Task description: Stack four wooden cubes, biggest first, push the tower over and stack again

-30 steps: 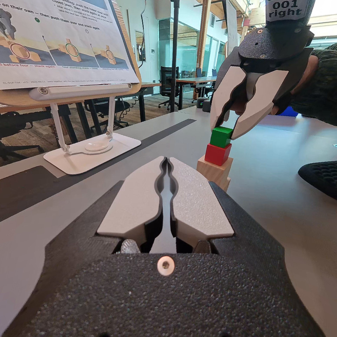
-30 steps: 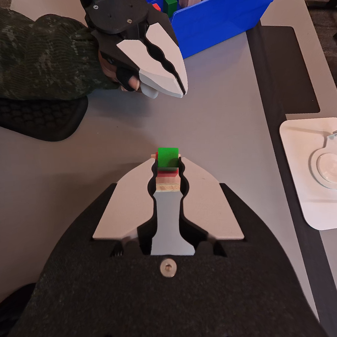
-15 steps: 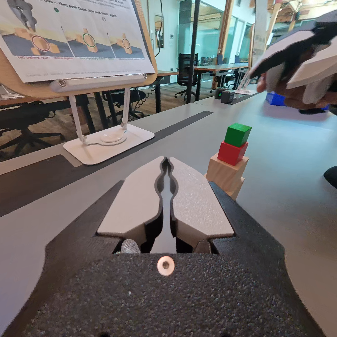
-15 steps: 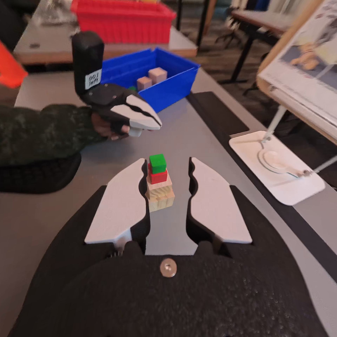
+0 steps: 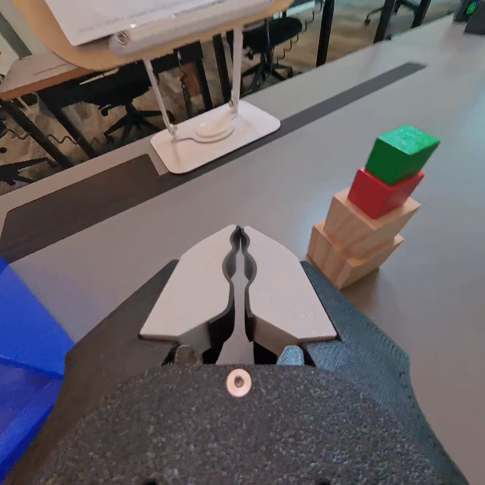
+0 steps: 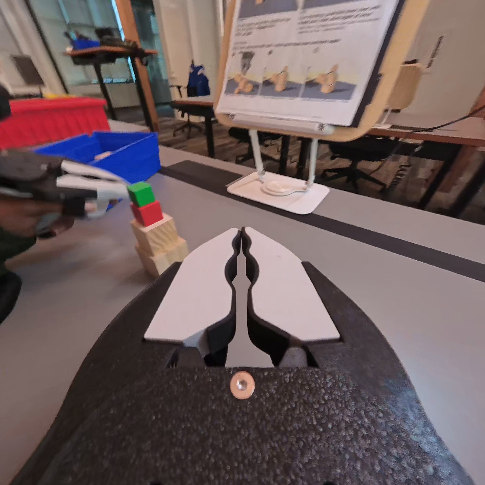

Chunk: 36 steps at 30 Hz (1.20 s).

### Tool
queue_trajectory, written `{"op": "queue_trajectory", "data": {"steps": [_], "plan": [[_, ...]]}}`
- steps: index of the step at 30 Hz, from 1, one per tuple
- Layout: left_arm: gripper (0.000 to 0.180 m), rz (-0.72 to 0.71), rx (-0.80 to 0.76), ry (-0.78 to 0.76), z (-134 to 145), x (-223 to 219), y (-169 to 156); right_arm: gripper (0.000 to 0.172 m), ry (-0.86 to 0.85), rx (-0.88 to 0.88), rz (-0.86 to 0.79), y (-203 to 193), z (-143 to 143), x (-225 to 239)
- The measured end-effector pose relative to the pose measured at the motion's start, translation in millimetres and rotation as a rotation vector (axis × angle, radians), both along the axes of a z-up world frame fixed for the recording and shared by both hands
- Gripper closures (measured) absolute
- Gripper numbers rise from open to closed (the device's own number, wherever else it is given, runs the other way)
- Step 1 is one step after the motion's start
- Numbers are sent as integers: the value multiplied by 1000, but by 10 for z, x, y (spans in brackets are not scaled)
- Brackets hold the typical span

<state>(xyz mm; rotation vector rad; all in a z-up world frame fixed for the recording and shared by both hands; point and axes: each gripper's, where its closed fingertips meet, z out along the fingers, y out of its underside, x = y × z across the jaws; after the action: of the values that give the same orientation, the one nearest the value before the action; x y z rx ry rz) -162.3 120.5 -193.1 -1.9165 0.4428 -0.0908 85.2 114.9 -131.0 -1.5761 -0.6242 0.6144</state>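
Observation:
A tower of four cubes stands on the grey table [image 5: 262, 183]. A big plain wooden cube [image 5: 349, 259] carries a smaller wooden cube [image 5: 367, 225], then a red cube [image 5: 380, 194], then a green cube [image 5: 401, 154], each twisted and offset. My left gripper [image 5: 240, 228] is shut and empty, low beside the tower's left. In the right wrist view the left gripper [image 6: 119, 189] ends right next to the green cube [image 6: 141, 193]; I cannot tell if it touches. My right gripper [image 6: 241, 229] is shut and empty, just right of the tower's bottom cube [image 6: 162, 256].
A blue bin [image 6: 105, 154] with more cubes stands behind the tower, and a red bin [image 6: 52, 118] farther back. A white document stand [image 6: 278, 191] holding an instruction sheet sits on the dark strip at the far edge. The blue bin's wall [image 5: 21, 341] lies close at my left. Left tips to right tips: about 25 cm.
My right gripper let go of the green cube on top, opened wide, drew back and down, then shut on nothing. My left gripper, shut throughout, moved in close to the tower.

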Motion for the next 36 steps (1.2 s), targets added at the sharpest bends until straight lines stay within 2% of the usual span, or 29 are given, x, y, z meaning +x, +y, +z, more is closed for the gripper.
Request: {"op": "queue_trajectory", "data": {"steps": [6,9,12,15,18,23,29,36], "plan": [[180,-54,-44,232,-287,485,5,171,161,-17,-97,120,110,434],[180,-97,0,301,-246,833,104,171,200,-31,-98,119,126,482],[180,-212,100,408,-176,1352,142,171,192,-10,-117,120,143,505],[180,-317,161,417,-158,1821,84,170,174,-8,-135,138,106,541],[180,-365,211,408,-98,1962,-2,170,165,-22,-144,160,46,565],[180,-339,223,244,140,1711,-66,169,137,-31,-145,178,-22,538],[180,-280,196,-132,533,940,-145,167,113,-39,-128,178,-93,481],[180,-282,261,-306,517,107,-106,160,52,-28,-40,122,-215,266]]}}
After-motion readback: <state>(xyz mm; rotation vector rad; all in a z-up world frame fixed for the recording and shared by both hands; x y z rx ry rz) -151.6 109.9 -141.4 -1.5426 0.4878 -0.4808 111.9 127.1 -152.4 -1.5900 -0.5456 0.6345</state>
